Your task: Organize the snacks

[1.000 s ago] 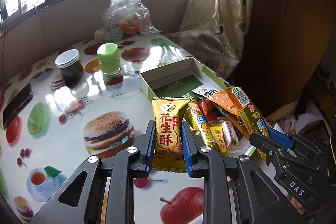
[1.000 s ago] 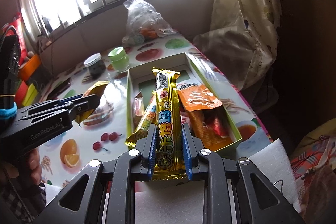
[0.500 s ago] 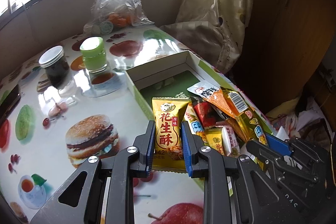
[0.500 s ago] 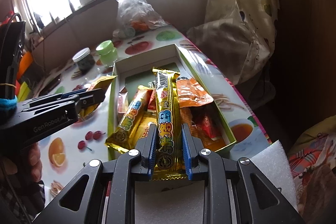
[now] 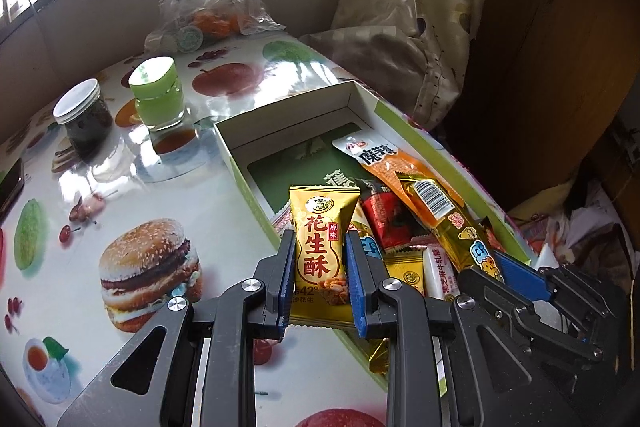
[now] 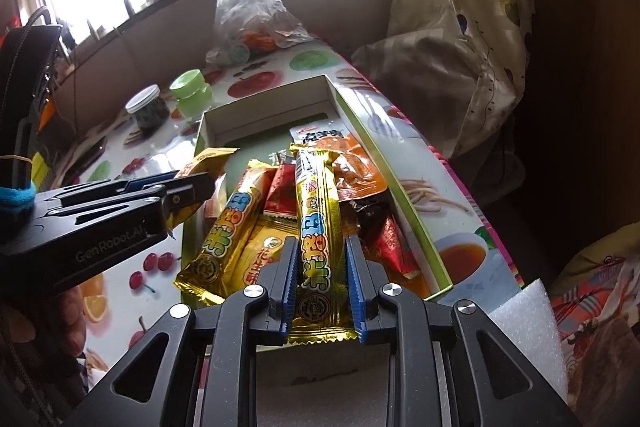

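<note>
My left gripper is shut on a gold peanut-candy packet and holds it over the near left edge of the open cardboard box. My right gripper is shut on a long gold snack bar and holds it over the box. The box holds several snacks: an orange packet, red packets and another gold bar. The right gripper shows at the left wrist view's lower right; the left gripper shows at the right wrist view's left.
A dark jar with a white lid and a green-lidded jar stand left of the box on the fruit-print tablecloth. A clear plastic bag lies at the back. A curtain hangs right. White foam lies near right.
Both grippers have moved forward toward the box, each still holding its snack. The left packet has gone from beside the box to over its near left edge.
</note>
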Motion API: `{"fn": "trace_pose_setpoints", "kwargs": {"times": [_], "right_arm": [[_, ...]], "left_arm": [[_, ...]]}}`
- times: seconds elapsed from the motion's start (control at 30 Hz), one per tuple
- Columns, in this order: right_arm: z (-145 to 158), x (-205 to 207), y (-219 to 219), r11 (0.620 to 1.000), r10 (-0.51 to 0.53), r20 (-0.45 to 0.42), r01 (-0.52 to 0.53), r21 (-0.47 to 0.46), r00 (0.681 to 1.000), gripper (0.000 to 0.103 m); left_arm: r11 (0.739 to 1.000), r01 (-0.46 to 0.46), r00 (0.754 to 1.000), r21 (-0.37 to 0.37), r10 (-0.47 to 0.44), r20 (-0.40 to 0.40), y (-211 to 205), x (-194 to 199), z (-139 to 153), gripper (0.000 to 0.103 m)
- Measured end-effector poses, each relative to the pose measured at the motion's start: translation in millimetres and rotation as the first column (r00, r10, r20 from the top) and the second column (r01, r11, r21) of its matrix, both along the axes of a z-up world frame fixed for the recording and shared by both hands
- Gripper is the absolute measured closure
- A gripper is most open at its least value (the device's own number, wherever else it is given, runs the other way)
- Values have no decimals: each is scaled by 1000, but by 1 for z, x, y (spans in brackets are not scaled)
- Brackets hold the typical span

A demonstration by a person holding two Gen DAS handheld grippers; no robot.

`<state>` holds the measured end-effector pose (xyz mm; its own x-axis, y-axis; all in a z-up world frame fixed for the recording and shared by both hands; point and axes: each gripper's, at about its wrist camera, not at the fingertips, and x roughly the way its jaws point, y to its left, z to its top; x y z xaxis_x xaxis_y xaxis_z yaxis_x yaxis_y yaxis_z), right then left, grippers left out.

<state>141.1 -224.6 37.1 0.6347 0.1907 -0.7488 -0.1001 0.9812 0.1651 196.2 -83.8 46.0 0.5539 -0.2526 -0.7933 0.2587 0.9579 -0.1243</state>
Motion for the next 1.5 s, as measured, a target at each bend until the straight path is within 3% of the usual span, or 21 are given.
{"fn": "trace_pose_setpoints", "kwargs": {"times": [0.37, 0.6, 0.9, 1.0, 1.5], "right_arm": [[-5, 4, -5, 1000, -17, -1, 17, 16, 1000, 81], [-5, 3, -6, 1000, -21, 1, 21, 18, 1000, 76], [-1, -3, -8, 999, -28, 16, 27, 27, 999, 67], [2, -7, -8, 999, -35, 26, 34, 25, 999, 65], [15, -33, -8, 999, -43, 74, 42, 18, 996, 60]], "left_arm": [[1000, 10, 1000, 11, -10, -1, -7, 2, -2, 77], [1000, 28, 1000, -3, -28, -7, -10, 2, -4, 66], [1000, 16, 1000, 1, -16, 3, -9, -6, 1, 63], [1000, 6, 1000, 6, -6, 12, -7, -12, 4, 54], [996, -87, 994, 8, 87, 73, 12, -60, 21, 54]]}}
